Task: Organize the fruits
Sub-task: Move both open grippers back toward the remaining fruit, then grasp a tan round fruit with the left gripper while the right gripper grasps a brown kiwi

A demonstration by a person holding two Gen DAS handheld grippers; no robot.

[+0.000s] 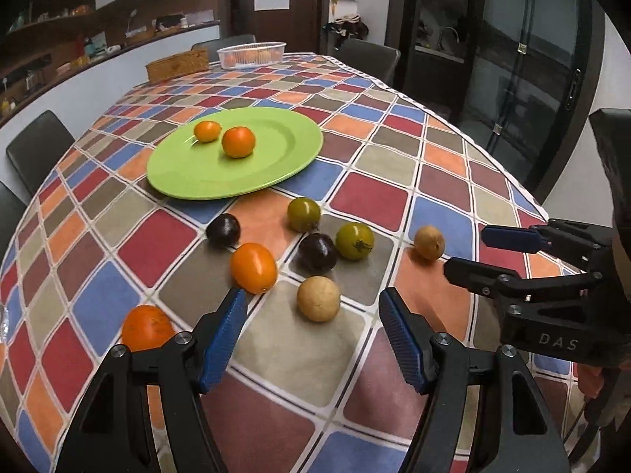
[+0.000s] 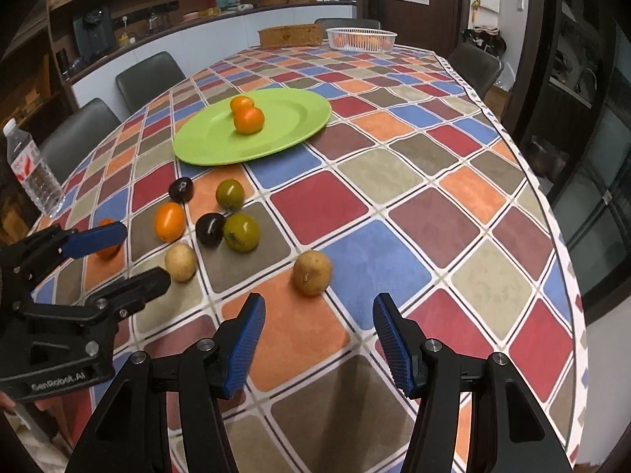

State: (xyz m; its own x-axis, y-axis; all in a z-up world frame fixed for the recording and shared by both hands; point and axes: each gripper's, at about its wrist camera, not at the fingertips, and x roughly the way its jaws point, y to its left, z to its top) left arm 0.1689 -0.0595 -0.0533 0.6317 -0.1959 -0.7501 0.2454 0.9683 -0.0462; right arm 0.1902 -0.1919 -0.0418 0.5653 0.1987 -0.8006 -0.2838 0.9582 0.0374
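Observation:
A green plate [image 1: 276, 165] [image 2: 299, 126] holds two orange fruits [image 1: 238, 141] [image 2: 248, 119]. Loose on the checked cloth lie two dark plums [image 1: 316, 252] [image 2: 210, 228], two green fruits [image 1: 354, 241] [image 2: 241, 232], an orange fruit [image 1: 253, 267] [image 2: 170, 221], another orange fruit [image 1: 146, 328] and two tan fruits [image 1: 318, 298] [image 2: 312, 272]. My left gripper [image 1: 313, 311] is open and empty, just short of a tan fruit. My right gripper [image 2: 319, 319] is open and empty, just short of the other tan fruit.
A white basket [image 2: 361, 38] with orange fruits and a wicker box [image 2: 290, 35] stand at the table's far end. A water bottle [image 2: 33, 169] stands at the left edge. Chairs [image 2: 148, 79] line the table. The table edge runs along the right.

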